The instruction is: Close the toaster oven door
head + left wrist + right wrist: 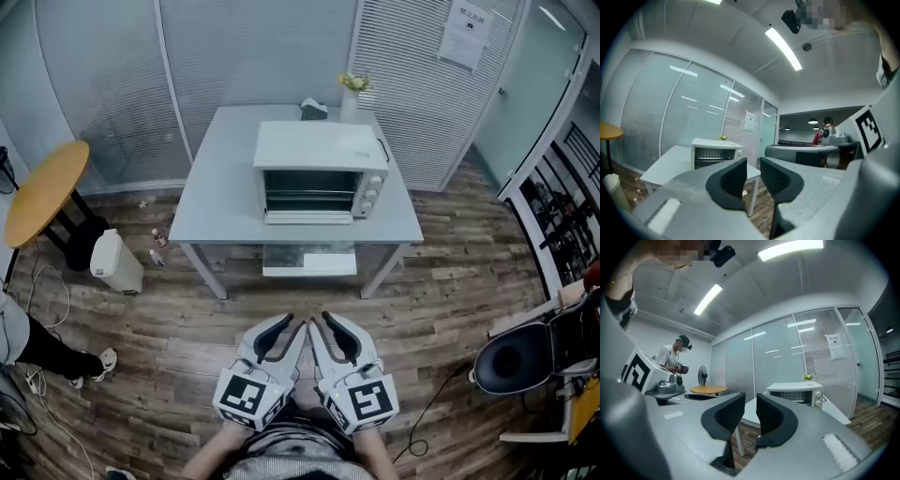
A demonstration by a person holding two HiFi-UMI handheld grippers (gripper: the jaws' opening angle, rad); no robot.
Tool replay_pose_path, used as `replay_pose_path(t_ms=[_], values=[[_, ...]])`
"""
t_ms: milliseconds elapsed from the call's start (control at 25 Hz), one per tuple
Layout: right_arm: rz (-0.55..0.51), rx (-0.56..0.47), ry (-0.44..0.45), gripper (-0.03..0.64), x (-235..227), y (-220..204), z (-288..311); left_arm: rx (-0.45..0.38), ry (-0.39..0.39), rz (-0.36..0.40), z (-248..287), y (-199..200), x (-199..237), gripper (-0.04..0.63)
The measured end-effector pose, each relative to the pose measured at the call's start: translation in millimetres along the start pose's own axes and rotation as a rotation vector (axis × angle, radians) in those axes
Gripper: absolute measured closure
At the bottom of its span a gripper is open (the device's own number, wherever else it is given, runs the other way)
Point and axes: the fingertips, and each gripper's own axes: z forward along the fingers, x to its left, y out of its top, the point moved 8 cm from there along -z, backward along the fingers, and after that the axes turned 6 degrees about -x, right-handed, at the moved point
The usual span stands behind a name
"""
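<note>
The white boxy toaster oven [322, 171] stands on the grey table [216, 187], upper centre, its door [309, 217] dropped open. At bottom centre, the left gripper [289, 328] and right gripper [326, 326] have slightly spread, empty jaws. The approach seems in hand; next, probably, lifting the door.

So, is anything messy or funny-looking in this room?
Yes. The toaster oven on the table has its door hanging open, folded down in front. Also, a few small things, too tiny to name, lie on the floor beside the white bin.
</note>
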Motion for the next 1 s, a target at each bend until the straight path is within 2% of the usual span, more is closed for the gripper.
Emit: replay_pose_path(t_ms=[160,360,640,1000], values=[[0.003,0.01,-0.018,0.54,1,-4,11,0.004,-0.013,-0.004,5,0,13,0.505],[0.009,0.024,-0.031,0.54,1,-7,19,0.013,-0.011,0.031,7,0,24,0.505],[0.018,0.046,-0.025,0.54,-4,-10,35,0.027,0.008,-0.001,16,-2,40,0.505],[0.018,0.044,0.008,0.54,-29,-10,76,0.023,0.039,-0.007,48,0,65,0.505]])
